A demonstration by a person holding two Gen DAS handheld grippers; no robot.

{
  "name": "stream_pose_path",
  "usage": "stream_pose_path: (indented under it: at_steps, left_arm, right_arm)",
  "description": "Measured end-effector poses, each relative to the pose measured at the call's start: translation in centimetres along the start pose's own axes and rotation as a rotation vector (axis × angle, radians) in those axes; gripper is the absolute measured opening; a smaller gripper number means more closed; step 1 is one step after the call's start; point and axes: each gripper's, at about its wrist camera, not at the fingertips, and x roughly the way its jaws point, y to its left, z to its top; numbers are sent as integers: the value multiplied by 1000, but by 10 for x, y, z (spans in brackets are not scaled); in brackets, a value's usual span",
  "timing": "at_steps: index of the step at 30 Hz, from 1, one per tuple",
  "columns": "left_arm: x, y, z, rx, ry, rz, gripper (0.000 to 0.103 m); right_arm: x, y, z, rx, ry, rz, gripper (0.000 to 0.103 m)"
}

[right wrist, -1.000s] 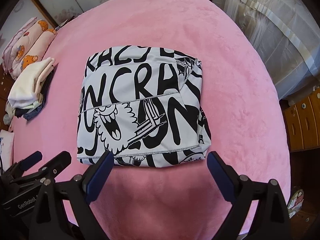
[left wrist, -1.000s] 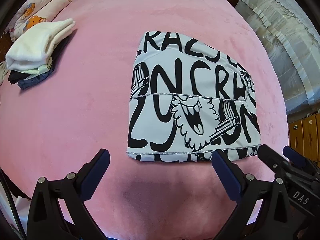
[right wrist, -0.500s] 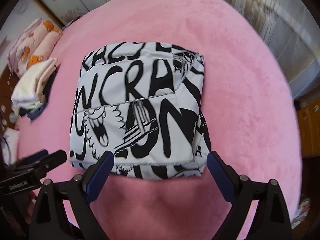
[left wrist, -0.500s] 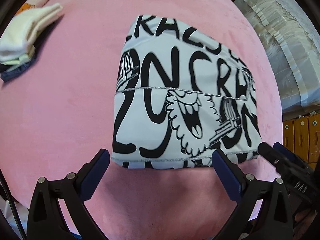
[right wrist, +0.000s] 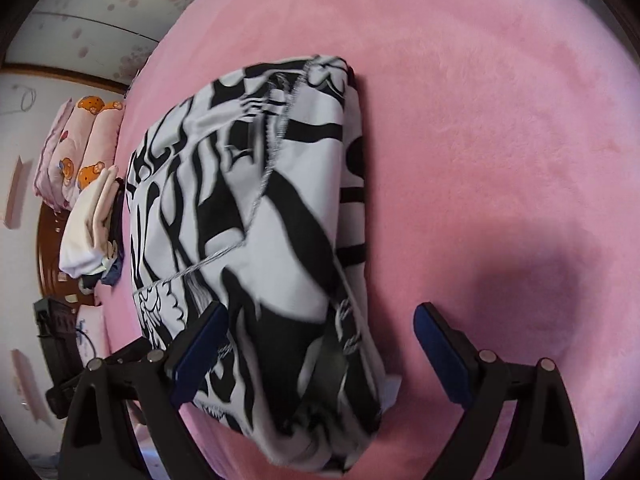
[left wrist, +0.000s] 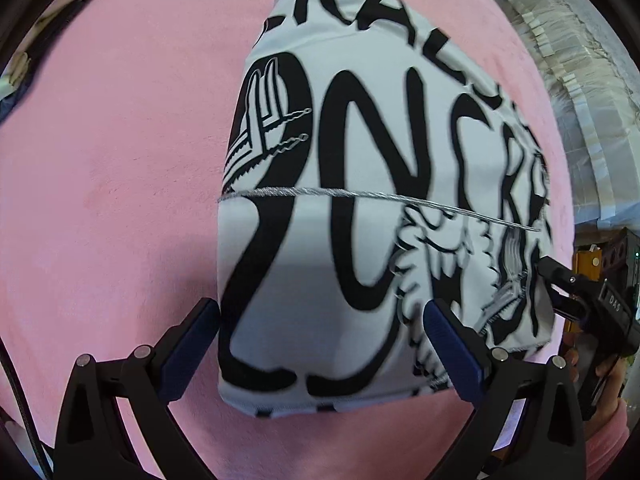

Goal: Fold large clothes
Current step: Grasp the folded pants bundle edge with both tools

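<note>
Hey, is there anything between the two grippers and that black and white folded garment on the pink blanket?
Nothing visible. The left gripper and right gripper are open right at the near edge of the folded garment, with only pink blanket around it.

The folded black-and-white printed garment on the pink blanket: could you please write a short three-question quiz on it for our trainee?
1. True or false: the folded garment lies on a pink blanket.
2. Multiple choice: the left hand-held gripper is (A) shut on the garment, (B) open with the garment's near edge between its fingers, (C) out of view.
3. Fill in: the right hand-held gripper is ____ (open/shut).

Key: 1 true; 2 B; 3 open.
</note>
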Motion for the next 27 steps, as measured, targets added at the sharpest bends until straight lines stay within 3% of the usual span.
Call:
stream_pose_path:
  at_steps: [6,11,16,21,24,27]
  left_arm:
    - [14,10,16,15,-10,-54,101]
    - [26,36,30,-7,-39,-211,101]
    - [46,49,44,-20,-14,-349,101]
    - [52,50,46,-37,-40,-376,99]
    - [44,54,40,-59,-83,-361,91]
    - [35,53,35,-72,-121,-331,83]
  right_arm:
    - [28,-11,15,40,62,158,89]
    - [49,-17,27,50,141,300,89]
    - [55,-19,32,54,168,358,84]
    - [65,-11,36,68,167,397,75]
    - [67,-5,37,66,158,378,72]
    - [66,8,34,53,129,364,61]
